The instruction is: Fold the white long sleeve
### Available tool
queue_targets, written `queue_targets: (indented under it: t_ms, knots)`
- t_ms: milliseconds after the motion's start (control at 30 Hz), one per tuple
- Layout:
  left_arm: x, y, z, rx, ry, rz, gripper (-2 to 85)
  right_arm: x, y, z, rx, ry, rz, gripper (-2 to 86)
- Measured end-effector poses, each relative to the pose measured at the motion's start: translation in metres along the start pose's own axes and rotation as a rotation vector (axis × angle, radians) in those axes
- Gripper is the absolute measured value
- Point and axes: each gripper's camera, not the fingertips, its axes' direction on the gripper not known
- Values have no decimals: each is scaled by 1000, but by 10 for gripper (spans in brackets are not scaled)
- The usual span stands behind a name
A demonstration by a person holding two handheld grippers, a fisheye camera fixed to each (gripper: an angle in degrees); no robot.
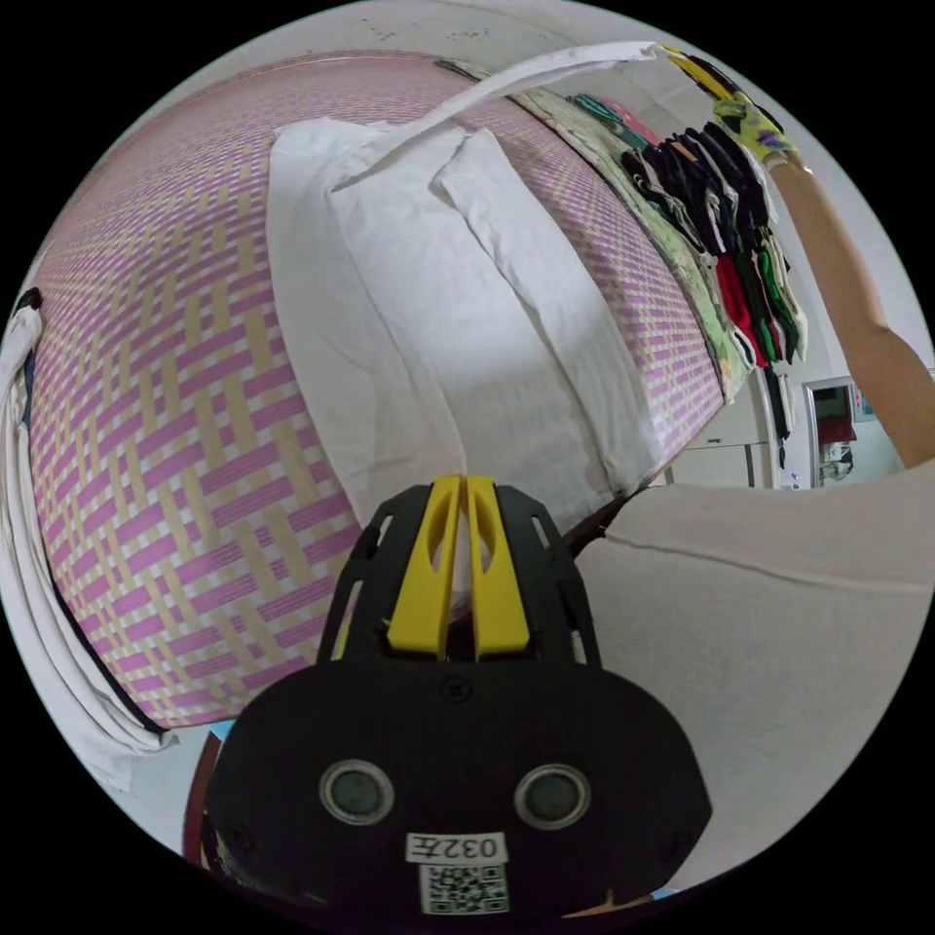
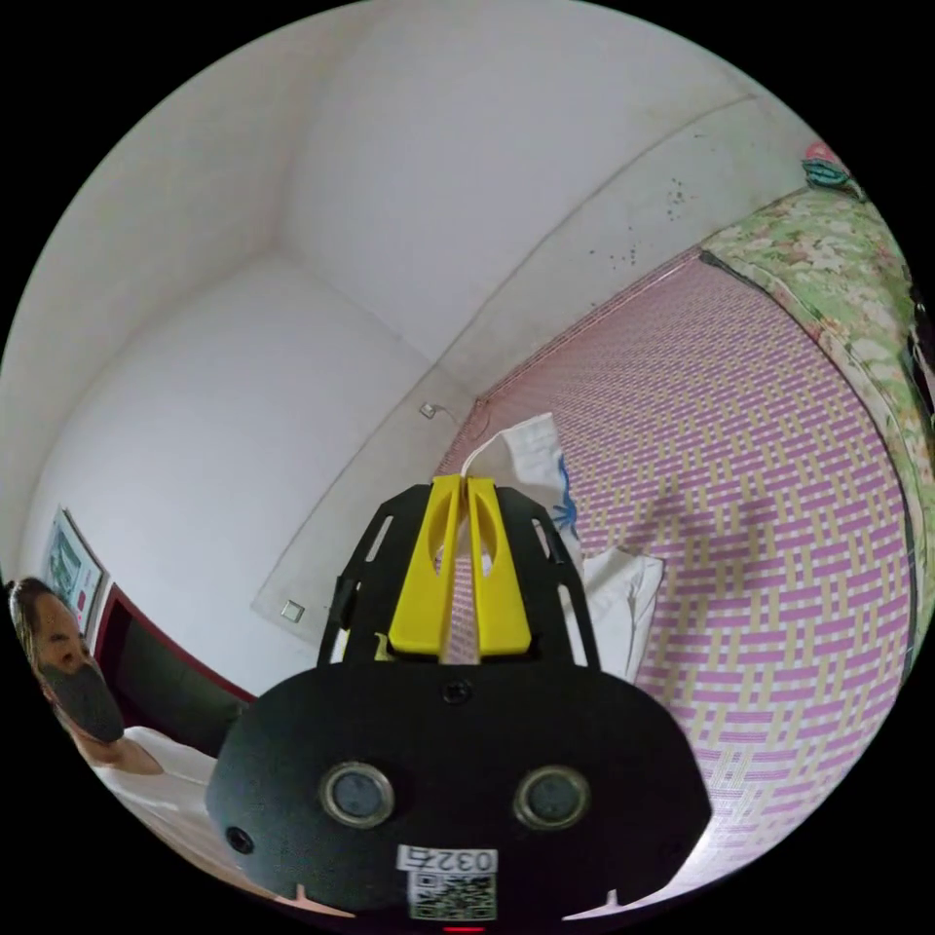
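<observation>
The white long sleeve shirt lies flat on a pink and yellow woven mat, one sleeve folded along its body. In the left gripper view my left gripper is shut on the shirt's near hem, with white cloth showing between the yellow jaws. The other sleeve rises taut off the mat to my right gripper, held by a gloved hand at the top right. In the right gripper view my right gripper is shut on that sleeve's end, high above the mat.
A row of dark and coloured folded clothes lies on a floral cover beside the mat. A white cloth hangs at the mat's left edge. The person's pale top is close on the right. White walls stand behind.
</observation>
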Motion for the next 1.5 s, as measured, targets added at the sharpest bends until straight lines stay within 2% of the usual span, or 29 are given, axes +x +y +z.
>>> queue_targets:
  t_ms: [233, 467, 633, 733, 800, 967, 1100, 1233, 1333, 1400, 1500]
  knots:
    - [7, -3, -16, -14, 62, 142, -10, 15, -7, 10, -32, 49, 13, -9]
    - [-14, 0, -5, 12, 206, 133, -9, 46, -10, 15, -19, 138, 71, -9]
    - [1, -8, 19, -23, 172, 162, -9, 51, -9, 15, 46, 156, 87, -9]
    - [-1, -9, 40, -90, 98, 172, -6, 49, -15, 30, -2, 172, 84, -9]
    - [-4, -7, 45, -89, 128, 172, 0, 43, -17, 42, -42, 188, 67, -9]
    - [-5, 7, 32, -29, 321, 281, 37, -5, -10, 70, -91, 157, -70, -9]
    - [-8, 32, 7, 82, 357, 337, 20, -47, 5, 98, -175, 144, -189, -9]
    - [-54, 57, 6, 118, 329, 181, -8, -82, 39, 123, -248, 100, -263, -9]
    - [-81, 63, 19, 88, 373, 134, -9, -104, 70, 142, -305, 64, -305, -9]
    - [-87, 62, 33, 3, 322, 135, -9, -119, 89, 152, -328, 62, -329, -9]
    - [-88, 64, 34, -13, 320, 216, -9, -144, 120, 169, -377, 54, -379, -9]
